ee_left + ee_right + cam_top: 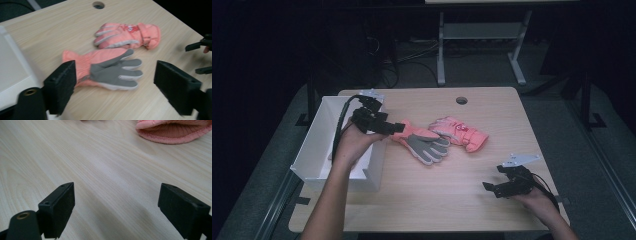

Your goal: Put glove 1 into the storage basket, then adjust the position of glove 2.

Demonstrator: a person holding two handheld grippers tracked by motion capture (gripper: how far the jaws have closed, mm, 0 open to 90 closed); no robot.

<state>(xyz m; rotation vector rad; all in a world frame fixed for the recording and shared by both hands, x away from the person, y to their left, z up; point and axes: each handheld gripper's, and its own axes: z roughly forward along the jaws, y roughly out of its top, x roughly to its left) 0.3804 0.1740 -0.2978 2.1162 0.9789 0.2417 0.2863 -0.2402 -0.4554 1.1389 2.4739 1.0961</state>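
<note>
Dark surroundings frame a pale wooden table (pixel 427 200) with a white open box (pixel 319 145) at its left edge. Two pink gloves lie mid-table: the near glove (pixel 422 142), grey palm up, and the far glove (pixel 459 131), just beside it with fingertips nearly touching. The left gripper (pixel 384 127) hangs over the box's right wall, aimed at the near glove's cuff; its jaws stand wide with nothing between them, the glove lying beyond them in the left gripper view (pixel 107 70). Judged: it is lining up to take the cuff, likely for the box. The right gripper (pixel 494 189) rests low near the front right, jaws spread and empty, evidently parked clear of the approach.
</note>
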